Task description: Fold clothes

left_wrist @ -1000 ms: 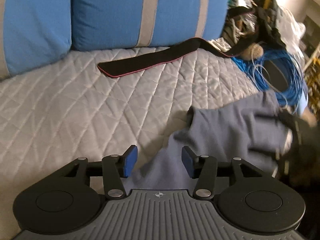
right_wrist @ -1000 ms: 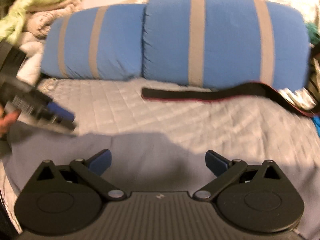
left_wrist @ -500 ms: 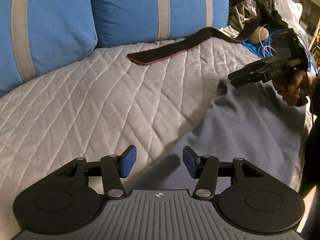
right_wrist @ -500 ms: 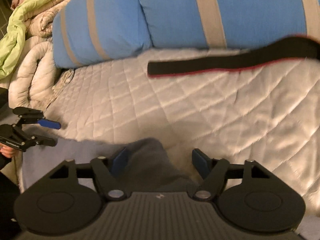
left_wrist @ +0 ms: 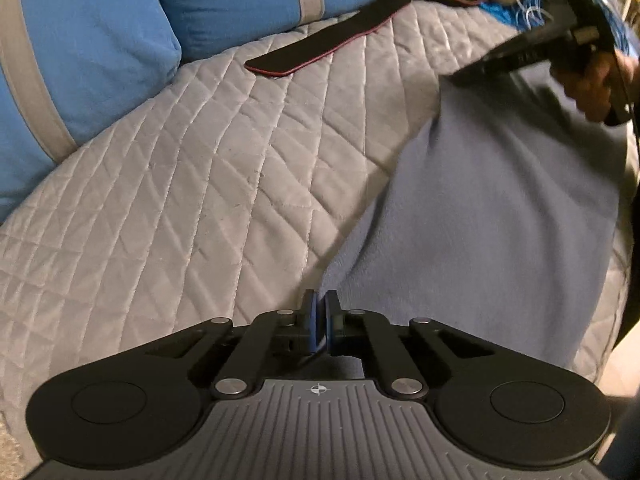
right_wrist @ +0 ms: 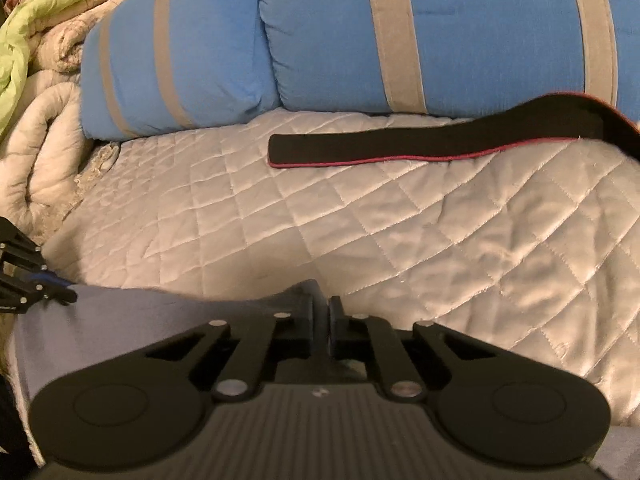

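Garment [left_wrist: 500,208] stretched lengthwise betw both claws, along bed edge.

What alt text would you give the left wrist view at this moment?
The left gripper is shut on the near edge of a grey-blue garment spread on a quilted bedspread. At upper right, the right gripper meets the garment's far corner; a black strap lies before blue pillows.

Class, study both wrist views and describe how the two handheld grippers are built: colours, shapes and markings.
Both the left gripper and the right gripper look alike: black linkage arms with silver rivets, round black discs on each side, a ribbed grey base with a small centre mark, and blue finger pads.
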`<state>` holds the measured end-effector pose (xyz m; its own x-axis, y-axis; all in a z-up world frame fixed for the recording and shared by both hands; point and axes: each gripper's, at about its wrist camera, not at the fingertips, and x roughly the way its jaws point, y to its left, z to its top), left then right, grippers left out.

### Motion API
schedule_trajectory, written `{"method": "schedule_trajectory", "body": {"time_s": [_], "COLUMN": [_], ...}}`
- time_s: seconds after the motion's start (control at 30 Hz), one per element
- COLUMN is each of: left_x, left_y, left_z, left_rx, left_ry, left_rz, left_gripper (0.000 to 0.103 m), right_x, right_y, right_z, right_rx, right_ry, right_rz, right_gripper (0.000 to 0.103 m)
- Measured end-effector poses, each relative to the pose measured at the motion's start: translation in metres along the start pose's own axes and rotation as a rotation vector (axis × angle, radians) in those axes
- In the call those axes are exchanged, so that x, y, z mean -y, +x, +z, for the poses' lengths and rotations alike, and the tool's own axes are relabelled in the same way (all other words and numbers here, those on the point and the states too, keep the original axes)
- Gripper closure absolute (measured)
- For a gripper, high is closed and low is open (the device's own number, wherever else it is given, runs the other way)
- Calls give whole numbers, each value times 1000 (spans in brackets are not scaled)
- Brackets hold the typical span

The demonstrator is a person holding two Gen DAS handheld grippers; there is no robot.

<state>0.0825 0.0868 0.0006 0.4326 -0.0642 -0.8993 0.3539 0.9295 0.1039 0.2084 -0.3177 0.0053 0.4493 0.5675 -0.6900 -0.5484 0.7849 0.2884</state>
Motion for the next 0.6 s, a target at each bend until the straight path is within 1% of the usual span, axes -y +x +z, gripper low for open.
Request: {"method": "schedule_trajectory", "body": {"time_s": [0.13,0.2,0.23,0.27,0.33,0.4,0.43,0.47,0.5,0.53,0.57,0.6], "left_x": [4,1,0,-2,-5,-9,-12,-16,-20,-27,-35,-42], "left_y": [3,2,2,0,-5,-13,-18,-22,-28,-35,-45,-54], "left_z": [-2,-3,-3,-4,-9,-16,-20,-25,-30,-36,-44,-52], "left_rx": [-55,-73,-82,-88,-82,-67,-54,-39,-18,17,65,112], "left_ry": [6,-24,-38,-54,-89,-137,-169,-202,-239,-291,-357,-422], "left_rz": [30,39,44,47,54,74,101,130,165,193,212,224], "left_gripper": [99,97,96,96,94,88,81,69,63,52,47,47], "right_x": [-2,-3,-3,-4,-11,-21,-27,-34,-41,-49,-58,-68], "right_y": [-4,-9,-12,-15,-21,-26,-27,-27,-28,-27,-26,-25], "right_z": [1,3,4,5,6,8,9,10,11,12,13,12], "right_rx": [25,58,75,92,122,146,151,156,160,158,151,143], "right_ry": [11,21,30,44,45,39,36,33,29,20,6,-12], "right_rz": [-26,-63,-77,-83,-100,-118,-127,-136,-144,-152,-160,-168], "right_gripper": [92,79,54,35,20,15,12,10,9,6,2,1]}}
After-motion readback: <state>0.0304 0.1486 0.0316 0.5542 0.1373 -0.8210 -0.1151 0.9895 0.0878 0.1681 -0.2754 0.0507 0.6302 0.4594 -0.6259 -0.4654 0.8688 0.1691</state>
